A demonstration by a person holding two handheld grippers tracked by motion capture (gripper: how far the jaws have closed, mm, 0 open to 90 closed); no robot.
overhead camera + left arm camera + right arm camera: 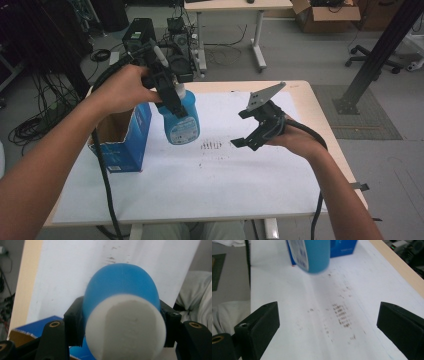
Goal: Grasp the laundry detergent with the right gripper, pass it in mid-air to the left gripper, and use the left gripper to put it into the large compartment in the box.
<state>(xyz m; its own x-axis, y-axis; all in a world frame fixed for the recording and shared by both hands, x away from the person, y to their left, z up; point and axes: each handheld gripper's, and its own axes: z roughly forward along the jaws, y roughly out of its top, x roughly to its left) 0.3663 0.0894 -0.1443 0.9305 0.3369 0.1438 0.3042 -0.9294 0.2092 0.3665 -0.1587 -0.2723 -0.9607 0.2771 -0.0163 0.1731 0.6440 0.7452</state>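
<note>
Your left gripper [172, 97] is clamped on the neck of the blue bottle [181, 120], just under its white cap [126, 327], and holds it clear of the tabletop [200, 190], hanging just beside the open blue carton [125, 137] on the side nearer the dark smudges [211, 145] on the white sheet. Your right gripper [250, 132] sits well apart from the bottle, on the far side of those smudges, with its jaws spread wide and nothing between them. In the right gripper view the bottle's lower end [313, 255] hangs above the sheet, in front of the carton.
</note>
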